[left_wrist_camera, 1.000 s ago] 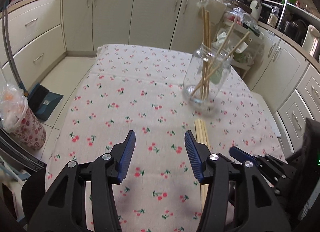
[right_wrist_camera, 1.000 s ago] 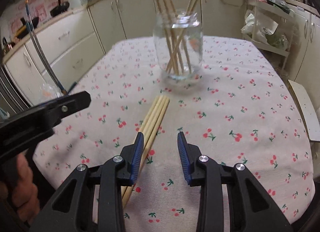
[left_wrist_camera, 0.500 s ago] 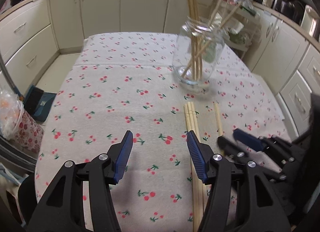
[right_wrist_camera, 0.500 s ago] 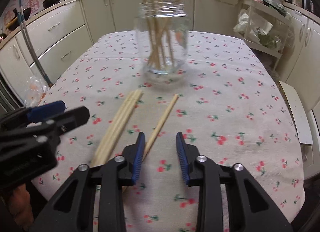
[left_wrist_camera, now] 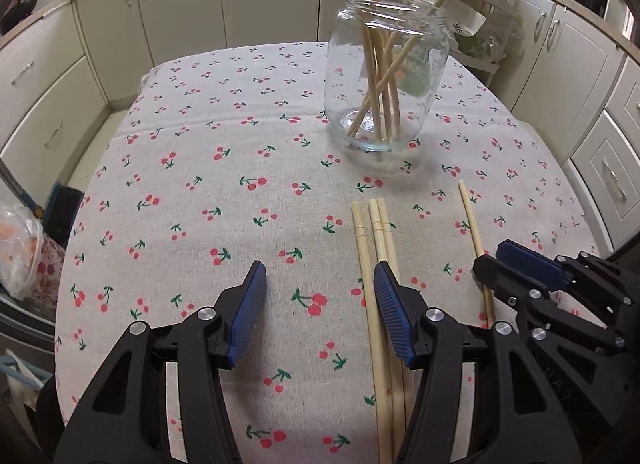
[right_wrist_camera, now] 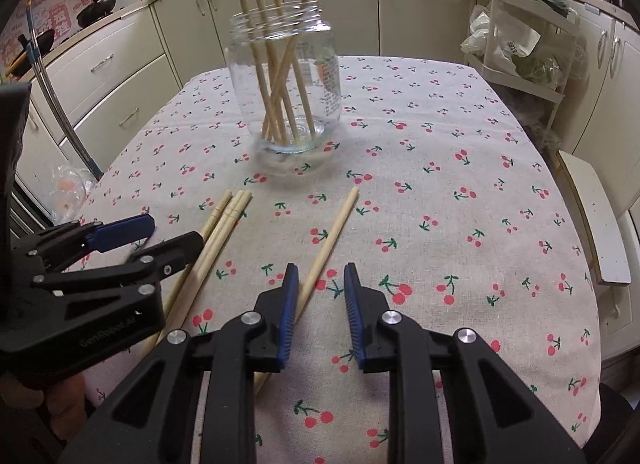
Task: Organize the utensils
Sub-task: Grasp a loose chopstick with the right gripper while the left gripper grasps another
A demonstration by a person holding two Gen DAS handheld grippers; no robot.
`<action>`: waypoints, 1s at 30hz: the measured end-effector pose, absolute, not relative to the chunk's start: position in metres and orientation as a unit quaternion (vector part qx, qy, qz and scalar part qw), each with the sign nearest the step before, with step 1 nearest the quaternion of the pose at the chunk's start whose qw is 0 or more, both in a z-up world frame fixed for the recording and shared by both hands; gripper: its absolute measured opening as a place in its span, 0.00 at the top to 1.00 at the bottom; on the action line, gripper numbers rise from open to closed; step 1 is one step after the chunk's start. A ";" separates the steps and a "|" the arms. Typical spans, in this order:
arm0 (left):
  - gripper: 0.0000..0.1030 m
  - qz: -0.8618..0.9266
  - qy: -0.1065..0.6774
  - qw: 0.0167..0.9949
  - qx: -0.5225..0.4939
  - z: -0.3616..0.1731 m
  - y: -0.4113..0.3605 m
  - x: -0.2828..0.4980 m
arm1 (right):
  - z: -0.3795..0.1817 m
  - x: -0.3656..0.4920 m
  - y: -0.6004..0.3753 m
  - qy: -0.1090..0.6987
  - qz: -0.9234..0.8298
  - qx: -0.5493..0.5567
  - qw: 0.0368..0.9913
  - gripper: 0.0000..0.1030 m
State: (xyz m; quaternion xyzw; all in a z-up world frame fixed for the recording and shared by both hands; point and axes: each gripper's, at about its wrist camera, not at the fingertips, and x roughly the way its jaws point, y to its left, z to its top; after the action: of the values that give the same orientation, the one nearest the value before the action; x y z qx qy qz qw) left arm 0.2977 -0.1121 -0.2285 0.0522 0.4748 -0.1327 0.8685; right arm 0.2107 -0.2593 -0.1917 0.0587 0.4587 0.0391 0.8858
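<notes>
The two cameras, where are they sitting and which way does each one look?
Left wrist: sits on the left hand-held gripper, looking down at three chopsticks; right hand-held gripper visible.
Right wrist: sits on the right hand-held gripper, looking down at a single chopstick; a hand shows.
Both share the jar and tablecloth.

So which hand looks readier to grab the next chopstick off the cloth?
Probably the right. Its tongs are closing around the lone chopstick, not yet pinching it. The left tongs stand open, beside the bundle of three.
</notes>
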 end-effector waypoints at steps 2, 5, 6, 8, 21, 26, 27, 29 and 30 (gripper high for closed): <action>0.48 -0.130 0.474 0.869 0.061 -0.229 -0.115 0.300 | -0.192 0.214 -0.261 0.460 0.040 0.064 0.885 0.77; 0.62 -0.133 0.474 0.868 0.065 -0.228 -0.118 0.304 | -0.192 0.219 -0.262 0.462 0.044 0.069 0.883 0.77; 0.68 -0.136 0.474 0.867 0.067 -0.227 -0.120 0.304 | -0.192 0.220 -0.263 0.463 0.045 0.071 0.882 0.77; 0.81 -0.148 0.480 0.863 0.061 -0.226 -0.120 0.307 | -0.192 0.225 -0.265 0.468 0.045 0.082 0.879 0.77; 0.84 -0.159 0.492 0.854 0.068 -0.226 -0.126 0.309 | -0.192 0.236 -0.251 0.488 0.057 0.022 0.871 0.94; 0.84 -0.154 0.491 0.854 0.070 -0.226 -0.128 0.311 | -0.192 0.242 -0.249 0.496 0.054 0.012 0.867 0.94; 0.84 -0.153 0.490 0.855 0.071 -0.227 -0.128 0.311 | -0.192 0.242 -0.248 0.495 0.054 0.009 0.867 0.94; 0.84 -0.153 0.488 0.856 0.076 -0.227 -0.129 0.312 | -0.192 0.241 -0.247 0.490 0.056 -0.001 0.870 0.94; 0.84 -0.153 0.486 0.857 0.077 -0.227 -0.130 0.312 | -0.193 0.240 -0.247 0.488 0.057 -0.003 0.871 0.94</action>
State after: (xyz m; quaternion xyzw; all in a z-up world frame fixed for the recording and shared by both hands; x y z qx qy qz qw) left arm 0.3118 -0.1299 -0.2272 0.0769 0.4862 -0.1528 0.8570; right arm 0.2401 -0.2465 -0.1926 -0.0031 0.4876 0.0568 0.8712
